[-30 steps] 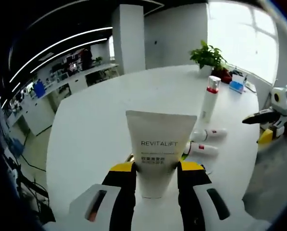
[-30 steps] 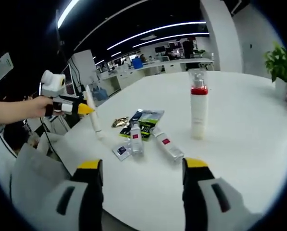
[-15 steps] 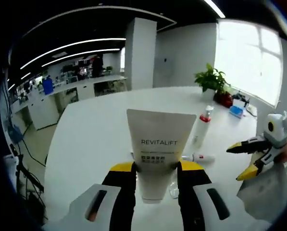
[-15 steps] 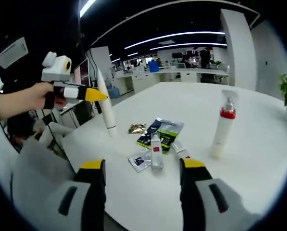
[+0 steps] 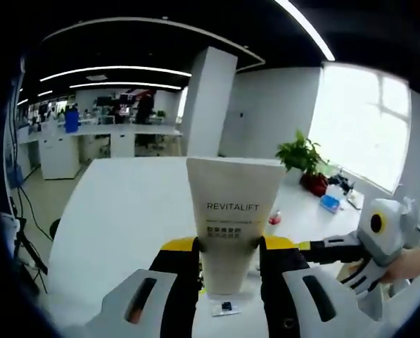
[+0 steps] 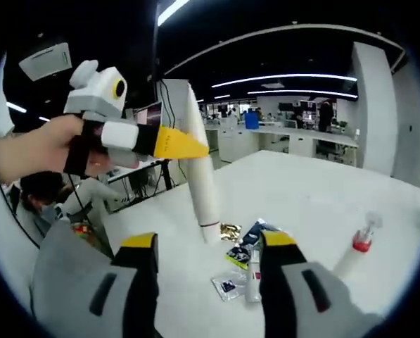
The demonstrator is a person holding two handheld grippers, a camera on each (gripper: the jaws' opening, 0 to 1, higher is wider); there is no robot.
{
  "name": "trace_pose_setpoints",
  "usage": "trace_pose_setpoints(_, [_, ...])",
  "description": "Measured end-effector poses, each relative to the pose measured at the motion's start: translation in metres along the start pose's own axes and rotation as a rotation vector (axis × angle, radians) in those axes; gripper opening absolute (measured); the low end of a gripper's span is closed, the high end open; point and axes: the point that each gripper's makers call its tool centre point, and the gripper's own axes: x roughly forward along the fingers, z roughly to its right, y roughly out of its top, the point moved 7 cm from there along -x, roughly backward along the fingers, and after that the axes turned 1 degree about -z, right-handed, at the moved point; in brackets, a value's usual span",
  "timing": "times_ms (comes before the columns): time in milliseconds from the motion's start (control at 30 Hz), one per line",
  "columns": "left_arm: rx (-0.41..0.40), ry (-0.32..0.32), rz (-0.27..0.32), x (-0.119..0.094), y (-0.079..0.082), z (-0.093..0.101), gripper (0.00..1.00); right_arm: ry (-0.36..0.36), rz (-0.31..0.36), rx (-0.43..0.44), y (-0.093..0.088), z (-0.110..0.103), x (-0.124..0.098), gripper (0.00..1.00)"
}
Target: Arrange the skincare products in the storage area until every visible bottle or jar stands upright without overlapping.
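Note:
My left gripper [image 5: 227,245] is shut on a white tube [image 5: 232,225] printed REVITALIFT, held upright with its crimped end up, above the white table [image 5: 125,211]. In the right gripper view the same left gripper [image 6: 185,144], held by a hand [image 6: 34,148], grips the tube [image 6: 201,179] well above the table [image 6: 301,204]. My right gripper [image 6: 210,243] is open with nothing between its jaws, and it shows at the right of the left gripper view [image 5: 336,248]. A red-collared spray bottle [image 6: 357,248] stands on the table. A small bottle [image 6: 254,280] lies flat.
Flat sachets [image 6: 248,248], a gold wrapper [image 6: 231,231] and a small sample packet [image 6: 227,285] lie near the lying bottle. The packet [image 5: 224,308] also shows under the tube. A potted plant [image 5: 301,155] and small items stand at the table's far side. A seated person [image 6: 37,201] is behind.
Both views have tilted up and risen. The tube stays clamped in my left gripper, now higher over the table. The two grippers have come closer to each other.

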Motion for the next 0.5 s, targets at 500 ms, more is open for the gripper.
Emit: trace_pose_setpoints(500, [-0.082, -0.073, 0.018, -0.004, 0.017, 0.028, 0.3, -0.028, 0.039, -0.076, 0.029, 0.007, 0.013, 0.43])
